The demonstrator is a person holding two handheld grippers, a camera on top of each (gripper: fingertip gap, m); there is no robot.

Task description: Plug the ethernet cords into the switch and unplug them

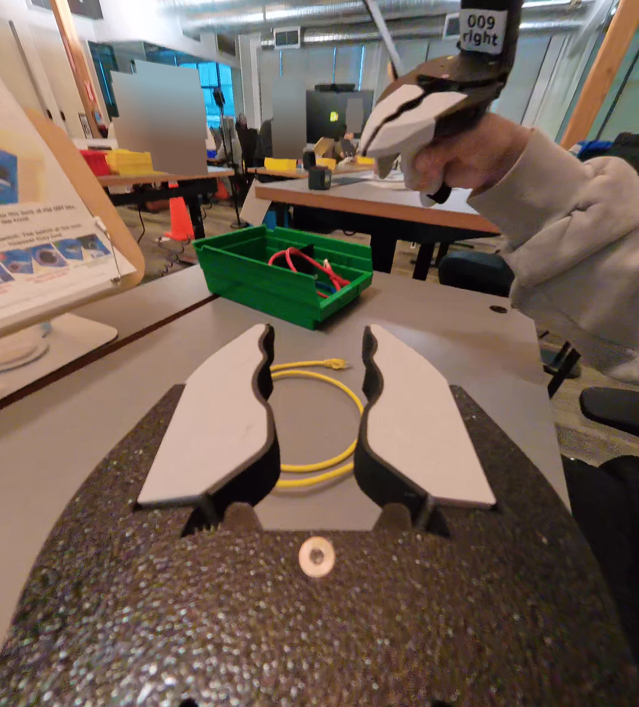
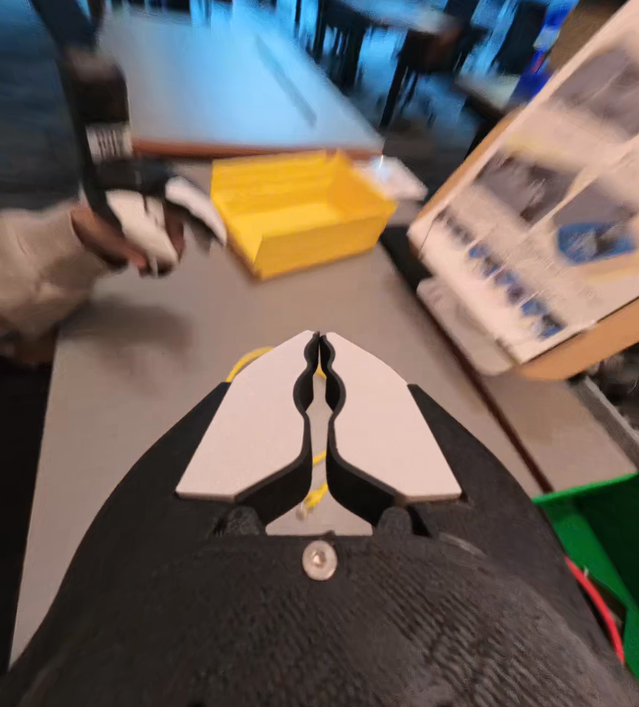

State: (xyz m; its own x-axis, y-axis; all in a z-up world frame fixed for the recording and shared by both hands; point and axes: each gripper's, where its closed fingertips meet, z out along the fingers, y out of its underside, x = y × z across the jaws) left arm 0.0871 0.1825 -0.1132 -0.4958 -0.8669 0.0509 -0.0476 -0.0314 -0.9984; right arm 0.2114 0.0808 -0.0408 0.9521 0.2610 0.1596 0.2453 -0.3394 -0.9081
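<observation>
Left wrist view: spread left tongs (image 1: 317, 346) hover over a coiled yellow cord (image 1: 319, 421) on the table (image 1: 99, 440), right tongs (image 2: 318, 336) pressed together and empty; pickup seems underway, next likely pinching its plug (image 1: 335, 363).

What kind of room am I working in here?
Likely a shared lab or workshop: rows of work tables under exposed ceiling ducts, plastic parts bins like the green bin, and an orange traffic cone on the floor.

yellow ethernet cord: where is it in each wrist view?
Left wrist view: yellow ethernet cord lies coiled on the grey table, seen between the open left gripper fingers, plug end far right.
Right wrist view: bits of it show under and behind the shut right gripper, blurred.
Shared landmark: green bin with red cable.
</observation>
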